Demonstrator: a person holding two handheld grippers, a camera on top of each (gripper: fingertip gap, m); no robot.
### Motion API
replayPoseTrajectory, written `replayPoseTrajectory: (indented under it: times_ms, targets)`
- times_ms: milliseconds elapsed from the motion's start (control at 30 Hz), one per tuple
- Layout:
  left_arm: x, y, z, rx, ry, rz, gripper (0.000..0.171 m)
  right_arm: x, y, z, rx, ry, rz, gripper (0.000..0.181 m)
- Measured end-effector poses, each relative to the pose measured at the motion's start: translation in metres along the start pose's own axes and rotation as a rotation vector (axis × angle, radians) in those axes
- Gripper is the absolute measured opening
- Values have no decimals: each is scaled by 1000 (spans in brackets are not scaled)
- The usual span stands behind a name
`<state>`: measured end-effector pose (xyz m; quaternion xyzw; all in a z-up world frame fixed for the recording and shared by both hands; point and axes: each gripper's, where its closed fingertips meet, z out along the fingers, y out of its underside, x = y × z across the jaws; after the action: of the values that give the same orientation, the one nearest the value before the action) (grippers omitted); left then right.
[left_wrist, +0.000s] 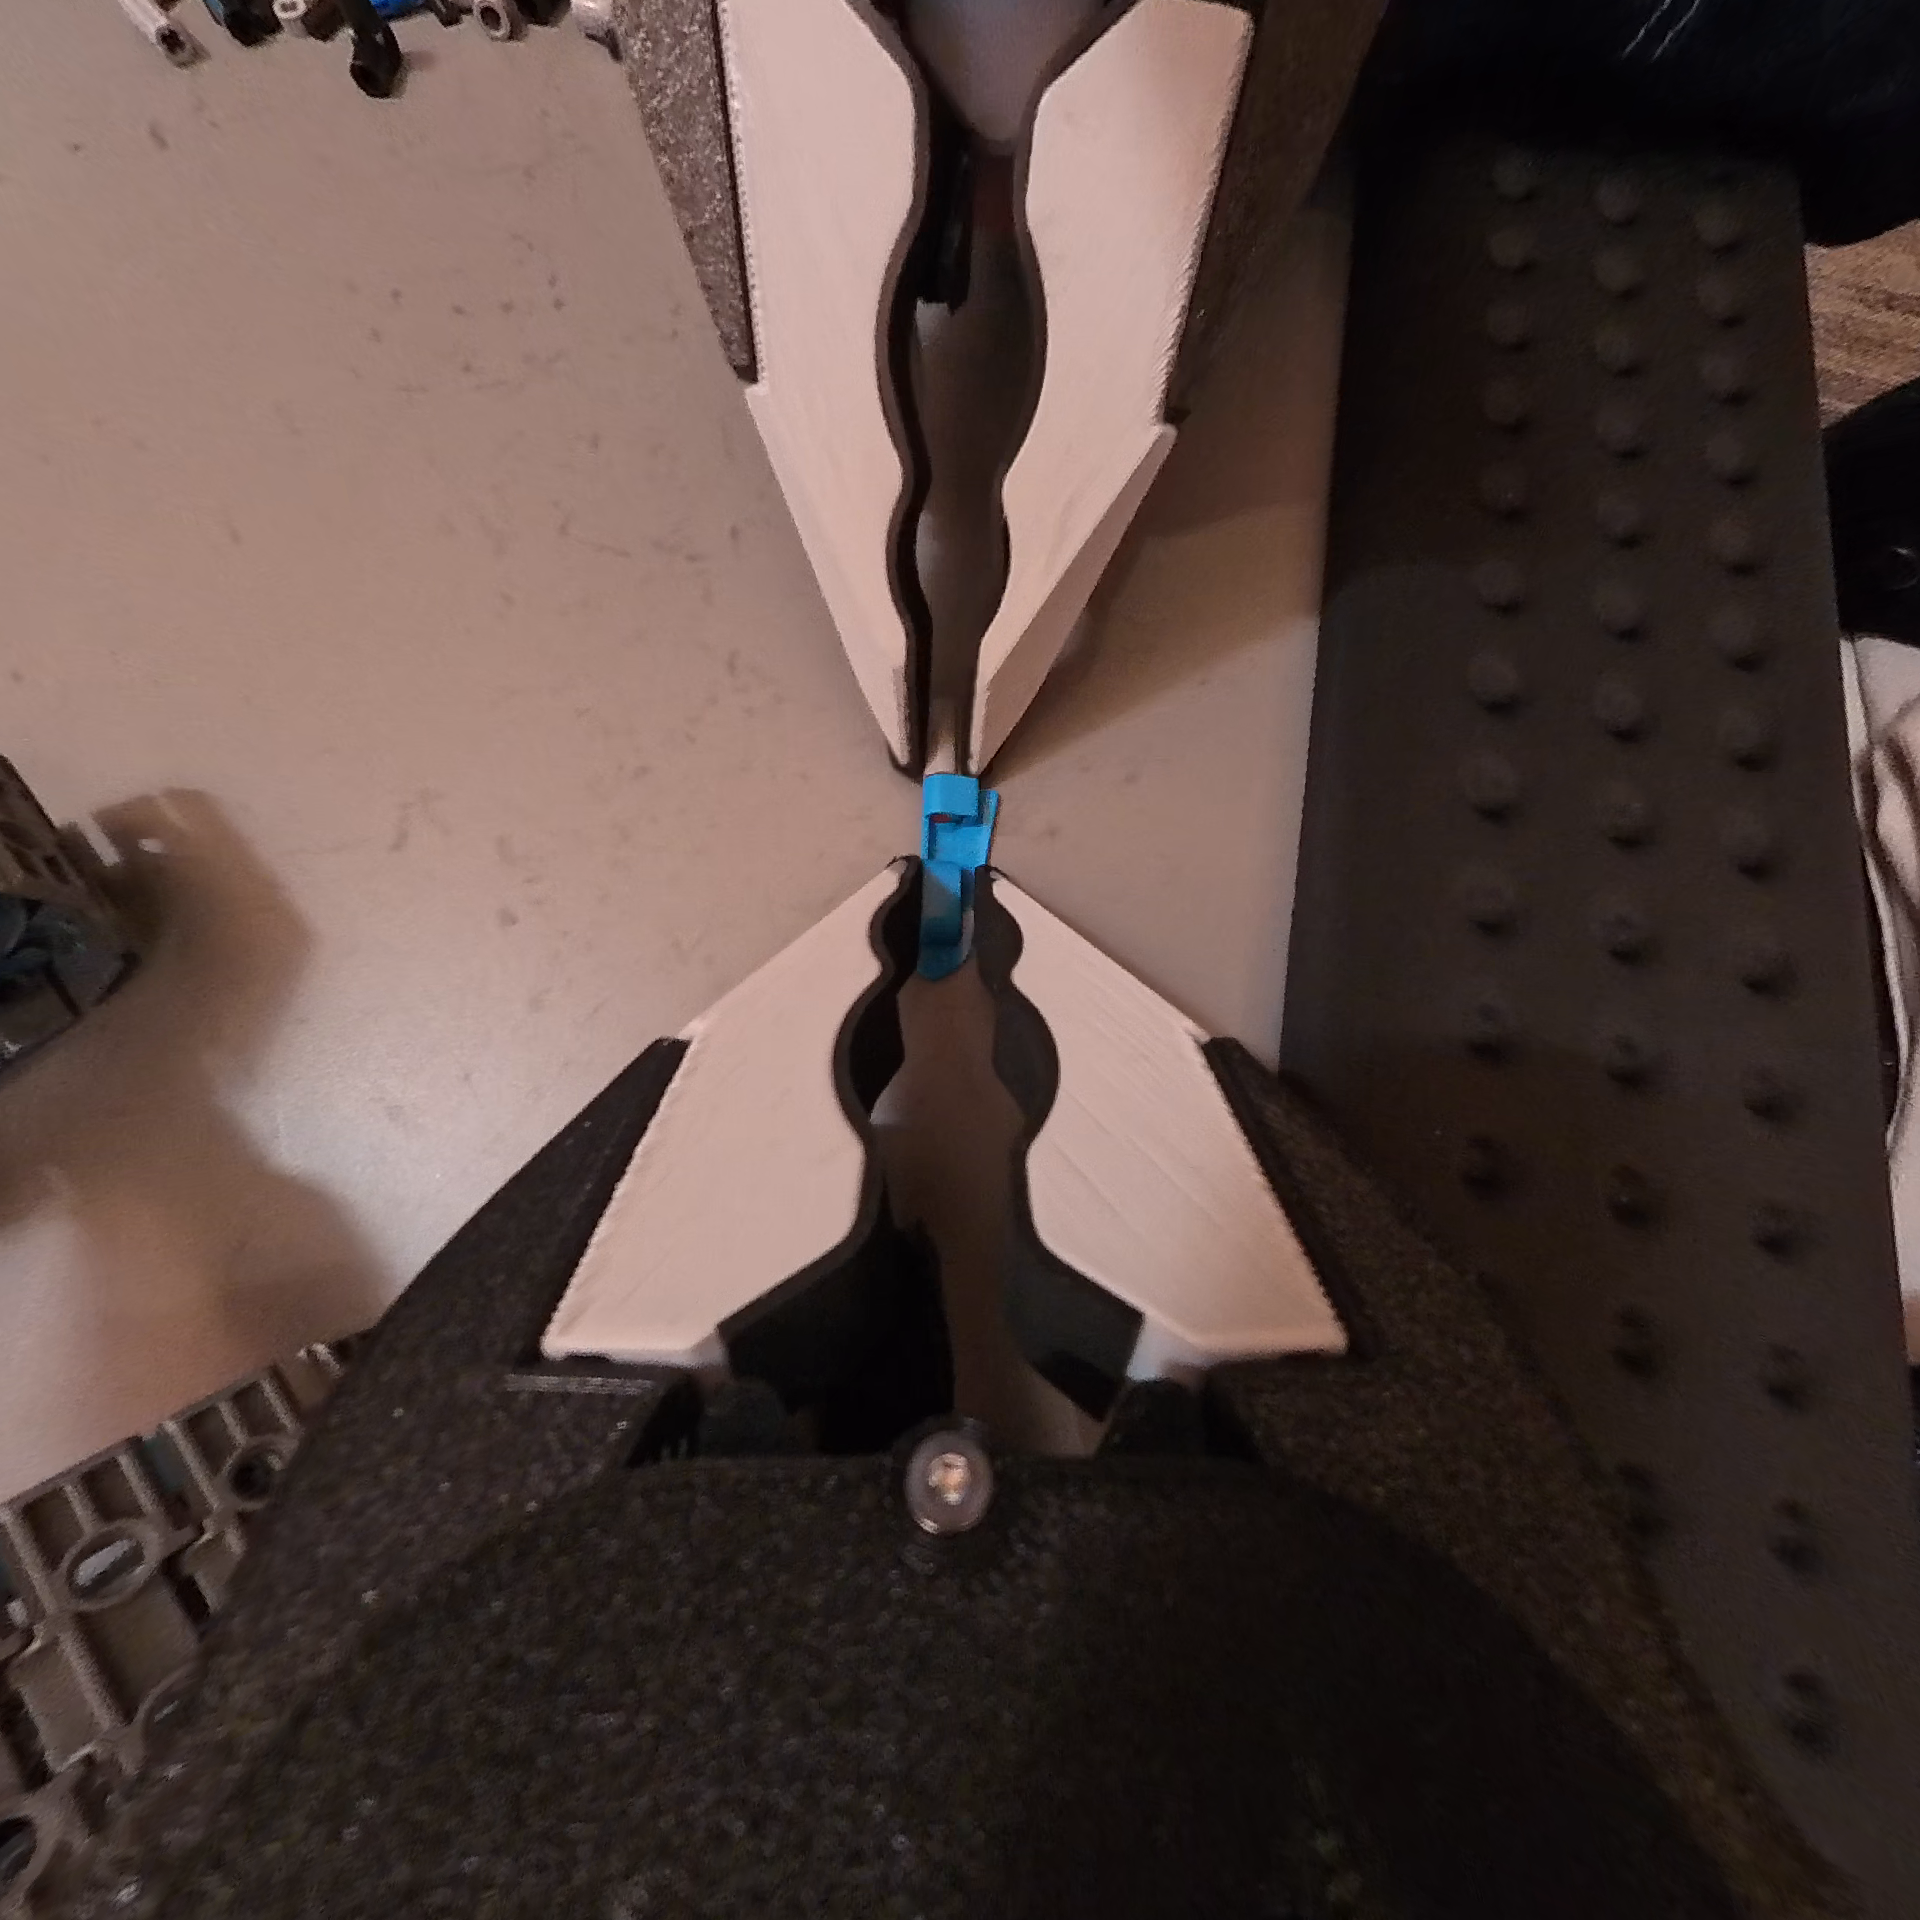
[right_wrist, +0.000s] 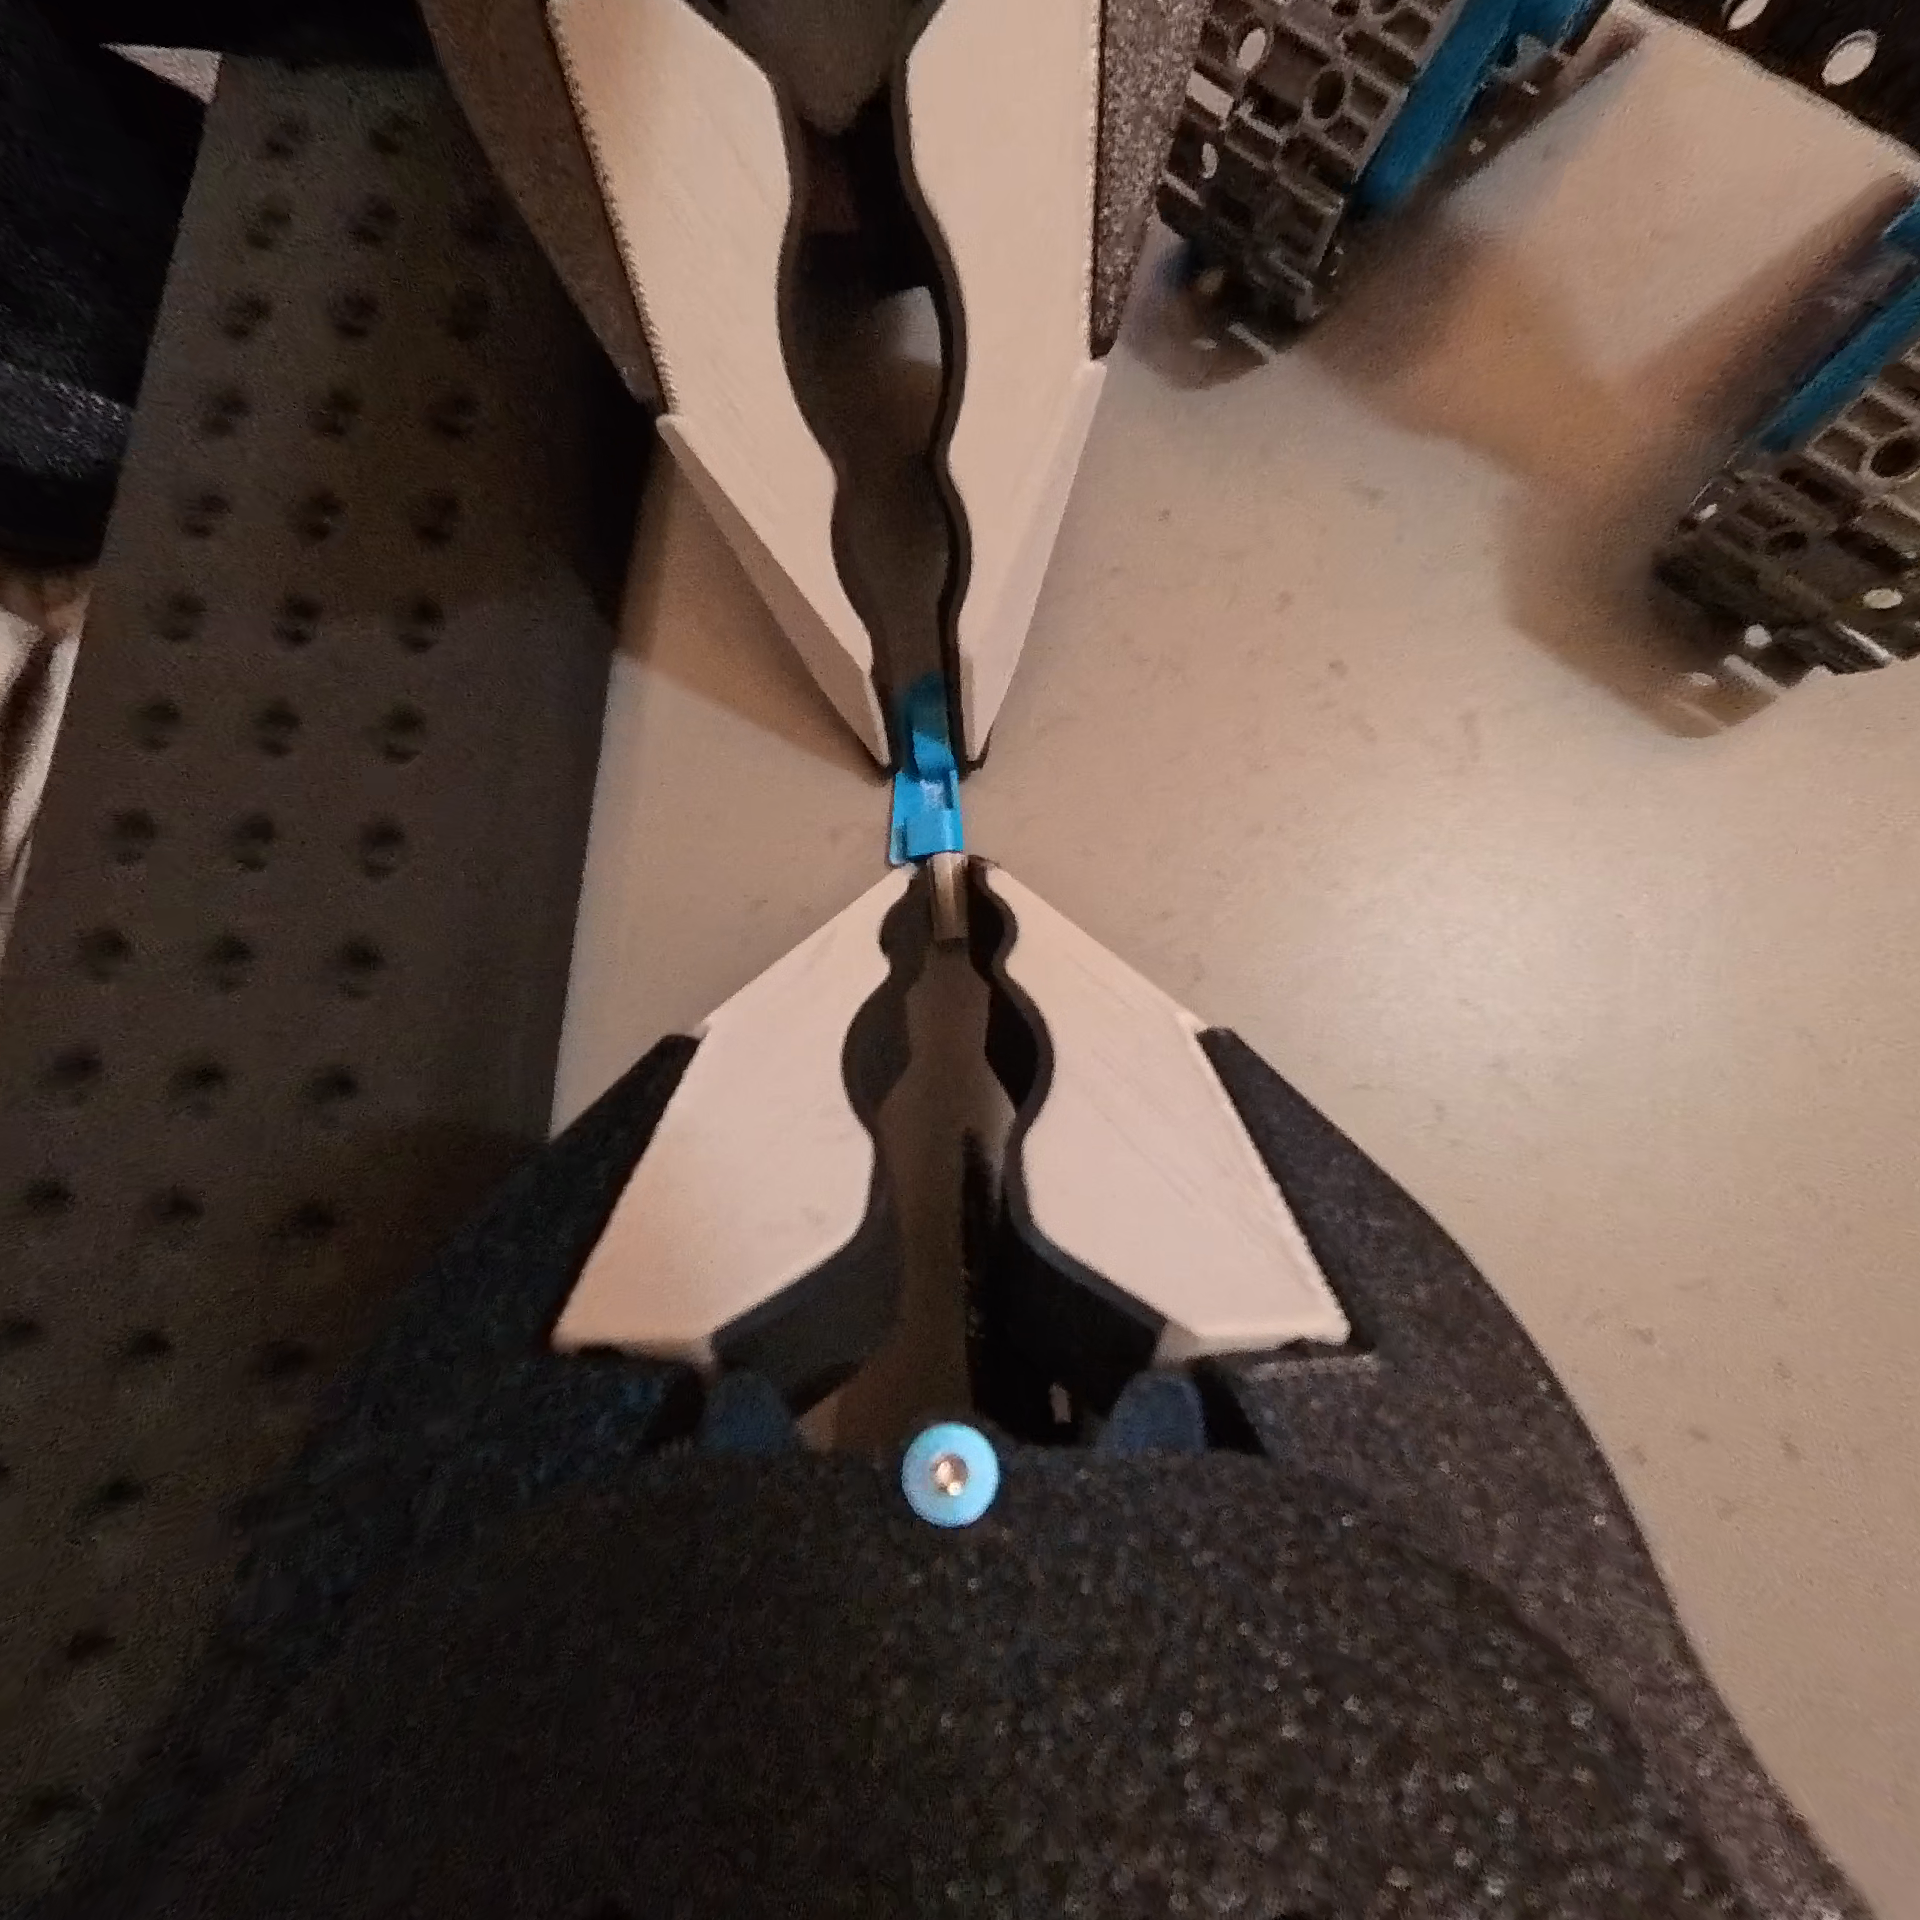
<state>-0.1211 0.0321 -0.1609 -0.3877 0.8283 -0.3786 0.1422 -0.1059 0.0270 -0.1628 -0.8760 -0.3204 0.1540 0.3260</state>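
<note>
Left tongs (left_wrist: 948, 894) clamped on blue clip (left_wrist: 954, 873). Right tongs (right_wrist: 940, 883) meet it tip-to-tip, closed on a small pale piece (right_wrist: 945, 902) touching the clip, both above the beige surface (left_wrist: 416, 623). Judgement: keep both grips firm & axes lined up, no twisting.
</note>
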Motion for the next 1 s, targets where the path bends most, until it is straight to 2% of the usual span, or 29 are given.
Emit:
replayPoseTrajectory:
  times_ms: [200, 500, 600, 667, 700, 833, 933, 1000]
  targets:
    - [8, -2, 2, 9, 30, 24, 7, -10, 4, -8, 22, -64, 31, 4]
    - [15, -5, 5, 7, 50, 36, 6, -18, 11, -16, 32, -76, 54, 4]
    - [12, 0, 0, 4, 49, 2, 6, 4, 34, -34, -19, 36, 106, 3]
    - [8, 4, -4, 6, 38, -27, 6, 2, 28, -57, 143, -12, 184, 3]
    - [8, 4, -4, 5, 44, -32, 6, 2, 28, -60, 158, 11, 176, 4]
    - [8, 3, -4, 4, 56, -49, 6, 5, 37, -53, 118, 47, 169, 4]
    - [6, 2, -4, 7, 53, -62, 6, 3, 27, -50, 143, 37, 157, 4]
    - [3, -7, -8, 68, 41, -72, 8, 5, 18, -46, 141, 102, 102, 4]
